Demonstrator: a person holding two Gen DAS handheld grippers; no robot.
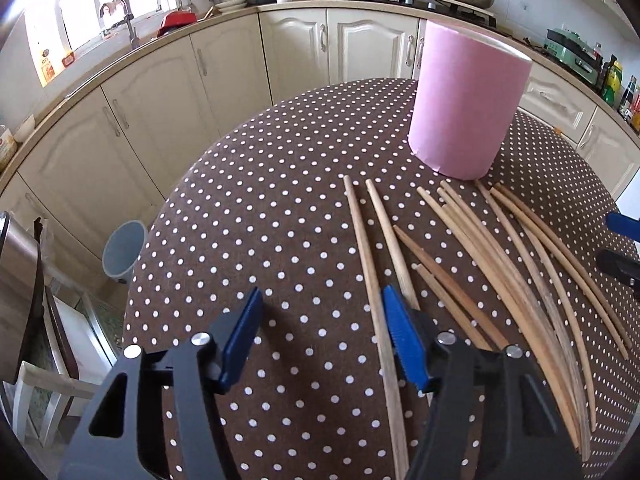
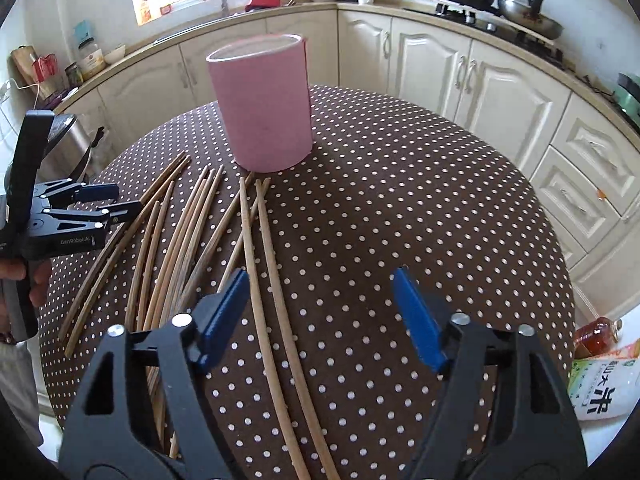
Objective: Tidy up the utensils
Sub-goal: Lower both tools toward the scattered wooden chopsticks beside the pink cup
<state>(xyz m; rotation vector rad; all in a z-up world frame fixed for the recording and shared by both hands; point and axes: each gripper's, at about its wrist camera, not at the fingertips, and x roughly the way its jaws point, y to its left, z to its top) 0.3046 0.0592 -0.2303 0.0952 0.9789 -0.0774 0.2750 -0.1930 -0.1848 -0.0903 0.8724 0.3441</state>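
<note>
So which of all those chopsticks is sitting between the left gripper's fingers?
The leftmost chopstick, at the outer edge of the spread. It runs down between the open left gripper fingers, close to the right one; the other chopsticks lie outside.

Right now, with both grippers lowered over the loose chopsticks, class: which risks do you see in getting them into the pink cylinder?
1. The chopsticks overlap in a fan, so closing jaws may catch several or scatter them.
2. The left gripper and right gripper work the same pile and could collide.
3. The tall pink cylinder stands upright right behind the chopstick tips; a knock might tip it on the polka-dot tablecloth.
</note>
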